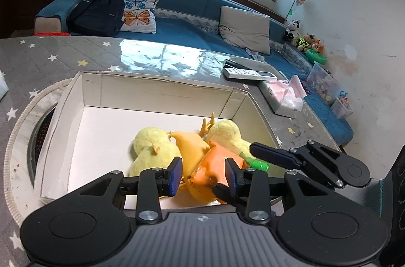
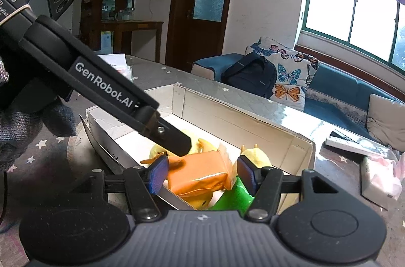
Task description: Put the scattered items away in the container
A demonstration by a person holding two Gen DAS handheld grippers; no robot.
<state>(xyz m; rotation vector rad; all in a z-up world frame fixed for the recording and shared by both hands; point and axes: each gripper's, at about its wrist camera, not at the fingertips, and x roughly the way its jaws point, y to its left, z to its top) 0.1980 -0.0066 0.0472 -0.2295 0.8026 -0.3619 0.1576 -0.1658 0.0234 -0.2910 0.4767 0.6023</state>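
Two hand-held grippers lean over a shallow white cardboard box (image 1: 162, 92) on a star-patterned table. Inside the box, toward its near right corner, lie yellow plush chicks (image 1: 152, 148), an orange rubber chicken (image 1: 189, 148), a shiny orange foil packet (image 2: 200, 174) and a green plastic piece (image 2: 234, 196). The left gripper (image 1: 203, 174) hangs with its blue pads (image 1: 176, 174) spread either side of the packet, not visibly pressing it. The right gripper (image 2: 202, 174) is likewise apart around the packet, the green piece just below one pad; whether it touches I cannot tell. The packet looks light, crinkly and slippery, best pinched across its flat middle. The plush toys look soft and would squash under a grip.
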